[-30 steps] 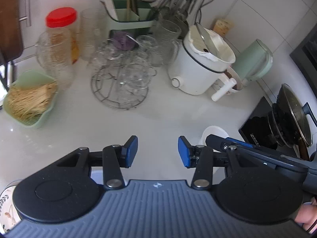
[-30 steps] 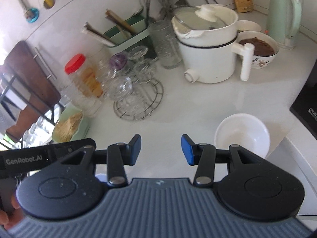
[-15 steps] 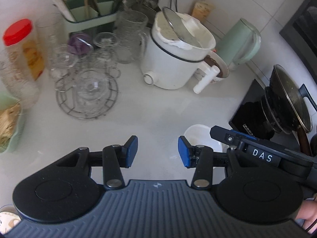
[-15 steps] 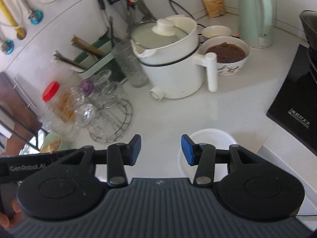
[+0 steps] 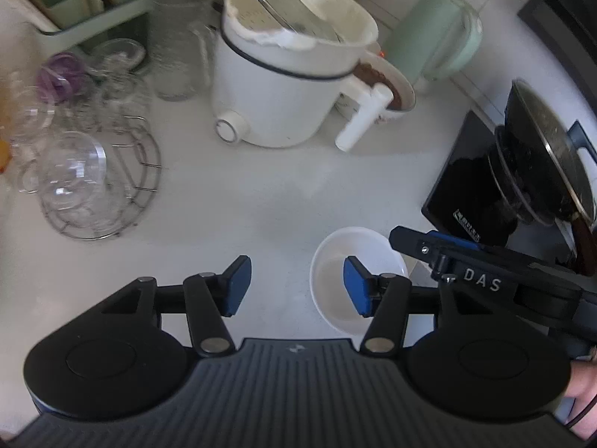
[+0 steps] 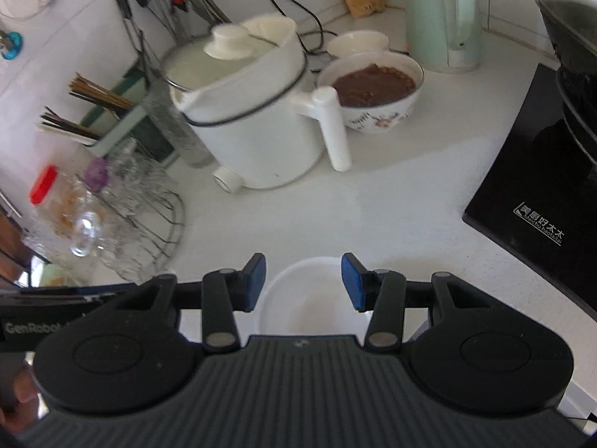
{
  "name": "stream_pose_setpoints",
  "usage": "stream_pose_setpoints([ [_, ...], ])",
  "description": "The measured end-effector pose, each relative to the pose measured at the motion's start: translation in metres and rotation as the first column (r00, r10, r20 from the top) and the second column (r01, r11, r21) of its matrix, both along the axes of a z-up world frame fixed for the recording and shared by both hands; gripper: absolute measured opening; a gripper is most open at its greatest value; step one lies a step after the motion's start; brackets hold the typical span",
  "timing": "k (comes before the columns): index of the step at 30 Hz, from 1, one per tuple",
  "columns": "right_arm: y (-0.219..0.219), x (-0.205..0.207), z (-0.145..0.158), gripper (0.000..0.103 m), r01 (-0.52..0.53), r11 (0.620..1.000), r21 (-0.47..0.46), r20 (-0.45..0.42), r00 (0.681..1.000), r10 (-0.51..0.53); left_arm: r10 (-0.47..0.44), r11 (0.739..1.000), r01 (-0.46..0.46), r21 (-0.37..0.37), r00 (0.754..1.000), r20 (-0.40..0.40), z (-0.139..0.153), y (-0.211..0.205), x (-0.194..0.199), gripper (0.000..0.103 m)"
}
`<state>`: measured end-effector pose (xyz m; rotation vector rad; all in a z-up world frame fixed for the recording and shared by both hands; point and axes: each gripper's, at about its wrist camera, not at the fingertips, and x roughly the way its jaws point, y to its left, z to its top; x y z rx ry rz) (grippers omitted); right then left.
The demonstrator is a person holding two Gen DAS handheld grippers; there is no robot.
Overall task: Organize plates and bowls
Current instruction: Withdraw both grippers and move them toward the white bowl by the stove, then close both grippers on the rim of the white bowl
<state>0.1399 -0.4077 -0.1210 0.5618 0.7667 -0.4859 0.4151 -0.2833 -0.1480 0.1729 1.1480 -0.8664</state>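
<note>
Both grippers came nearer to the white bowl (image 6: 313, 298). The left gripper (image 5: 296, 285) is opening its jaws; its right finger is now over the bowl.

bowls: 3 (image 6: 309, 298) | kettle: 1 (image 6: 440, 18) | cooker: 1 (image 6: 253, 123)

The near half of the white bowl (image 6: 309, 298) was hidden under the tool's body. The glasses (image 5: 71, 171) looked blurry. The dark pan (image 6: 571, 37) was cut off at the edge.

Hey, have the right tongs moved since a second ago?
Yes. In the right wrist view the right tongs have come toward the white bowl, which now sits between the blue pads; earlier it lay off to the right on the counter.
</note>
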Motion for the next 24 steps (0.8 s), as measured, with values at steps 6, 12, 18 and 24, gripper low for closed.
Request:
stream_pose_setpoints([
  [6, -0.016, 0.002, -0.026, 0.047, -0.007, 1.0, 0.019, -0.085, 0.996, 0.008, -0.035, 0.999, 0.036, 0.009, 0.998, -0.054, -0.032, -0.022, 0.004, 0.061],
  [12, -0.027, -0.004, -0.049, 0.047, 0.02, 0.998, 0.056, -0.127, 0.992, -0.013, -0.067, 0.996, 0.071, 0.045, 0.994, -0.083, -0.052, -0.038, 0.003, 0.061],
  [18, -0.036, -0.013, -0.07, 0.047, 0.051, 0.985, 0.167, -0.116, 0.993, -0.031, -0.092, 0.993, 0.101, 0.067, 0.988, -0.125, -0.072, -0.047, 0.002, 0.061],
  [24, -0.038, -0.015, -0.08, 0.047, 0.062, 0.978, 0.2, -0.122, 0.992, -0.038, -0.082, 0.994, 0.092, 0.059, 0.984, -0.16, -0.086, -0.052, 0.003, 0.061],
])
